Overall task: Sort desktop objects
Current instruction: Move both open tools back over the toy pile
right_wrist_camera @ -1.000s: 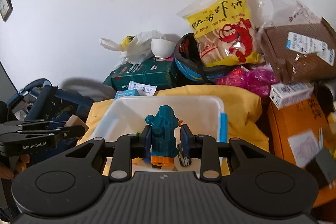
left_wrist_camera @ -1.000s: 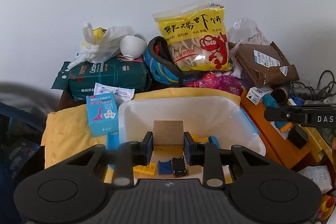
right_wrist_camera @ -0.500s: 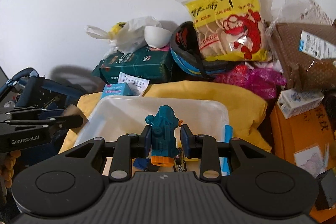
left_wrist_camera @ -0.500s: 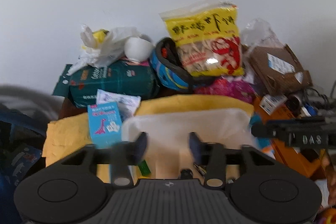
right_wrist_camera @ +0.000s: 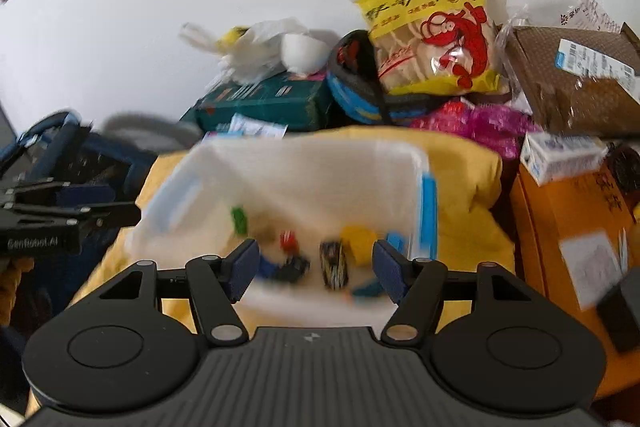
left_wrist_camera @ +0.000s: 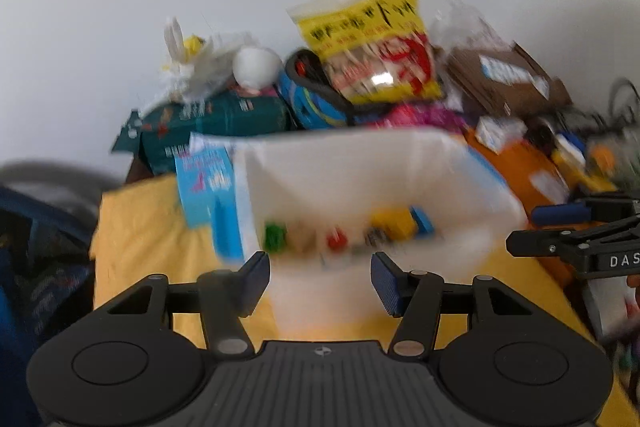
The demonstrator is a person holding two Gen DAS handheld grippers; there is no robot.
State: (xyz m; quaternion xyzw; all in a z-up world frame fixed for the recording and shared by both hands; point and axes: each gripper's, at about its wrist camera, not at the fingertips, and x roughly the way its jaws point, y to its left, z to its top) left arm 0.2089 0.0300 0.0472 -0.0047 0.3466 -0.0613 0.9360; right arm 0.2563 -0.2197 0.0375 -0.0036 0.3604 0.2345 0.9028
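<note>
Two black handheld claws hover at the near edge of a translucent white plastic bin (right_wrist_camera: 304, 171) on a yellow cloth (right_wrist_camera: 472, 187). The left gripper (left_wrist_camera: 320, 277) stands open and empty; the right gripper (right_wrist_camera: 316, 267), jaws just opening, holds nothing. Small blurred toys (right_wrist_camera: 334, 261) lie inside the bin.

Two wrist views, both close over the bin

Your left camera looks forward and down past its gripper (left_wrist_camera: 320, 281) into the white bin (left_wrist_camera: 360, 163); your right camera does likewise past its gripper (right_wrist_camera: 316, 271), nearer the bin (right_wrist_camera: 304, 167). Both share the bin, snack bag (left_wrist_camera: 368, 43) (right_wrist_camera: 432, 27) and wall.
</note>
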